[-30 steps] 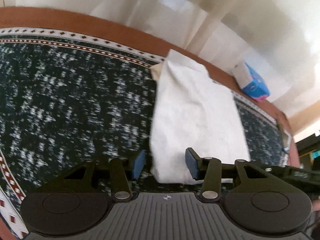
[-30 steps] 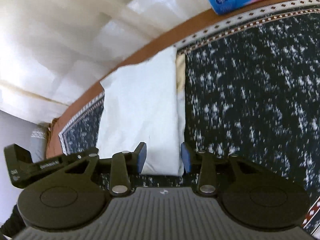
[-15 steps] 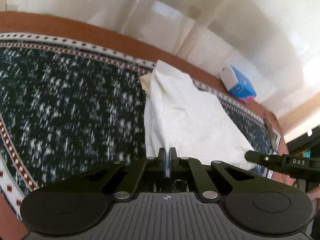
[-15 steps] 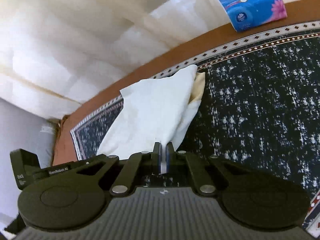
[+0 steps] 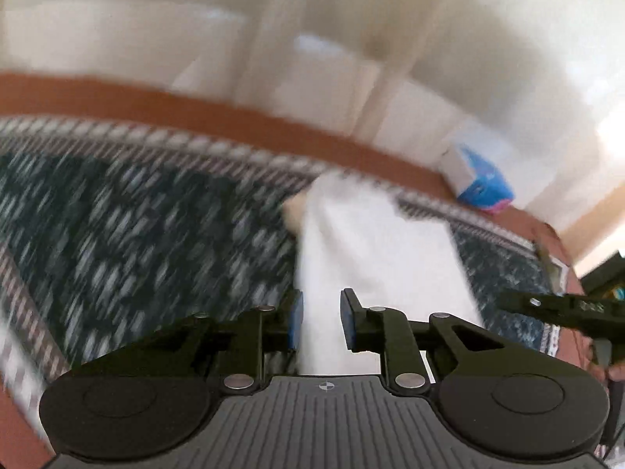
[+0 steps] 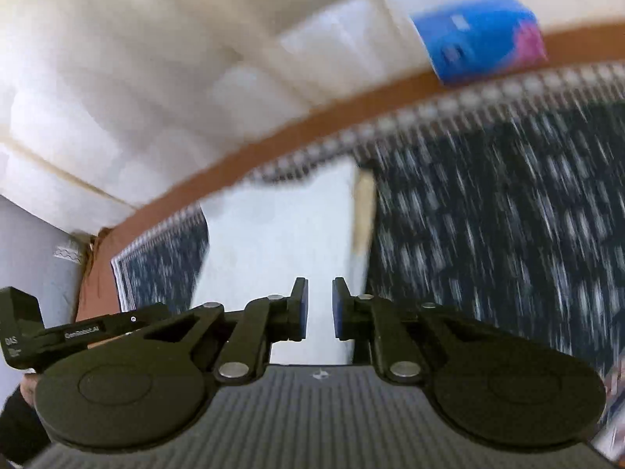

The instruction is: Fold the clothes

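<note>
A folded white cloth (image 5: 375, 246) lies on the dark speckled tablecloth (image 5: 136, 234). It also shows in the right wrist view (image 6: 281, 226), with a cream layer (image 6: 364, 211) showing along its right edge. My left gripper (image 5: 321, 318) is open, its blue pads on either side of the cloth's near left edge. My right gripper (image 6: 319, 308) is open over the cloth's near right edge. Both views are blurred by motion. The right gripper's body shows at the right of the left wrist view (image 5: 566, 308).
A blue and pink tissue box (image 6: 480, 35) sits at the table's far edge, seen too in the left wrist view (image 5: 480, 179). White curtains (image 5: 312, 39) hang behind the brown table rim (image 5: 195, 113).
Half a second ago both grippers were shut on the cloth's near edge and held it up. Now both have opened and the cloth lies flat again.
</note>
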`<state>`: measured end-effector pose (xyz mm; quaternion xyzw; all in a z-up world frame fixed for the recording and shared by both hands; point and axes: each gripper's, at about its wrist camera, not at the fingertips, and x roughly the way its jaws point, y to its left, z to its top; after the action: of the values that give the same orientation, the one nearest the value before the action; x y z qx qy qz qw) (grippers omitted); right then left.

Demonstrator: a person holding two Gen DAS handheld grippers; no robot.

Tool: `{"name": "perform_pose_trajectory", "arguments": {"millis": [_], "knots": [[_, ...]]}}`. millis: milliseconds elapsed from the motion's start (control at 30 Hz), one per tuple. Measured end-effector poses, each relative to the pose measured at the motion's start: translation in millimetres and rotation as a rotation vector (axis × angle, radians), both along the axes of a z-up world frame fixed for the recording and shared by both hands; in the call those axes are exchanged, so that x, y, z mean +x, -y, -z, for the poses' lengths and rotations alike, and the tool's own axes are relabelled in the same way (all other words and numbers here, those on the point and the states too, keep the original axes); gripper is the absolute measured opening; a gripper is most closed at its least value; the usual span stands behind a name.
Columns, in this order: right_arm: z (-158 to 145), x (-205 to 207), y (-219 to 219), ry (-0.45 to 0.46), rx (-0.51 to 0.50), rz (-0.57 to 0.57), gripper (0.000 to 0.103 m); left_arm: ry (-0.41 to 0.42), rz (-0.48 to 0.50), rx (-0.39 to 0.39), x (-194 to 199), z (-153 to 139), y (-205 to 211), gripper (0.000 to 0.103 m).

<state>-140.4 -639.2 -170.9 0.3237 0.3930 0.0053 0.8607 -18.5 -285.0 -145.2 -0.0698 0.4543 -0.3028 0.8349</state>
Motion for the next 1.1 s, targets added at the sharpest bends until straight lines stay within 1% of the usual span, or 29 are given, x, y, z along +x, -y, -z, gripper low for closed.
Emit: {"name": "perform_pose_trajectory", "arguments": {"millis": [67, 133, 233, 333, 400, 433, 500, 600, 633, 700, 733, 767, 833, 900, 967, 1000, 1100], "knots": [[0, 23, 0, 0.019, -0.007, -0.03, 0.015, 0.036, 0.058, 0.014, 13, 1, 23, 0.036], [4, 45, -3, 0.018, -0.027, -0.063, 0.015, 0.051, 0.096, 0.044, 28, 7, 43, 0.036], [18, 72, -8, -0.015, -0.038, -0.11, 0.015, 0.051, 0.111, 0.061, 48, 15, 61, 0.036], [30, 89, -7, -0.04, -0.054, -0.118, 0.015, 0.042, 0.109, 0.064, 68, 21, 71, 0.036], [37, 96, 0, -0.046, -0.054, -0.093, 0.015, 0.033, 0.101, 0.078, 80, 29, 76, 0.036], [40, 99, 5, -0.045, -0.046, -0.075, 0.011, 0.027, 0.091, 0.085, 86, 34, 77, 0.036], [43, 102, 14, -0.034, -0.036, -0.041, 0.011, 0.008, 0.064, 0.082, 97, 41, 79, 0.033], [43, 104, 25, -0.018, -0.041, 0.016, 0.011, 0.007, -0.005, 0.066, 104, 39, 71, 0.033], [41, 103, 29, -0.015, -0.041, 0.037, 0.013, 0.008, -0.029, 0.06, 106, 38, 68, 0.034], [35, 97, 36, 0.003, -0.033, 0.072, 0.018, 0.015, -0.054, 0.034, 102, 30, 56, 0.035], [31, 91, 38, 0.017, -0.024, 0.085, 0.022, 0.019, -0.061, 0.02, 96, 25, 48, 0.036], [28, 85, 40, 0.028, -0.014, 0.097, 0.025, 0.021, -0.067, 0.008, 88, 21, 40, 0.039], [24, 67, 41, 0.037, 0.012, 0.112, 0.037, -0.004, -0.054, -0.012, 70, 17, 26, 0.045], [22, 50, 40, 0.04, 0.04, 0.121, 0.042, -0.023, -0.049, -0.008, 56, 21, 21, 0.05], [25, 37, 33, 0.02, 0.05, 0.108, 0.044, -0.04, -0.048, 0.002, 43, 26, 18, 0.055], [27, 32, 28, 0.008, 0.052, 0.101, 0.046, -0.049, -0.047, 0.006, 36, 29, 17, 0.059], [34, 24, 13, -0.023, 0.039, 0.084, 0.05, -0.074, -0.045, 0.021, 17, 36, 13, 0.065]]}}
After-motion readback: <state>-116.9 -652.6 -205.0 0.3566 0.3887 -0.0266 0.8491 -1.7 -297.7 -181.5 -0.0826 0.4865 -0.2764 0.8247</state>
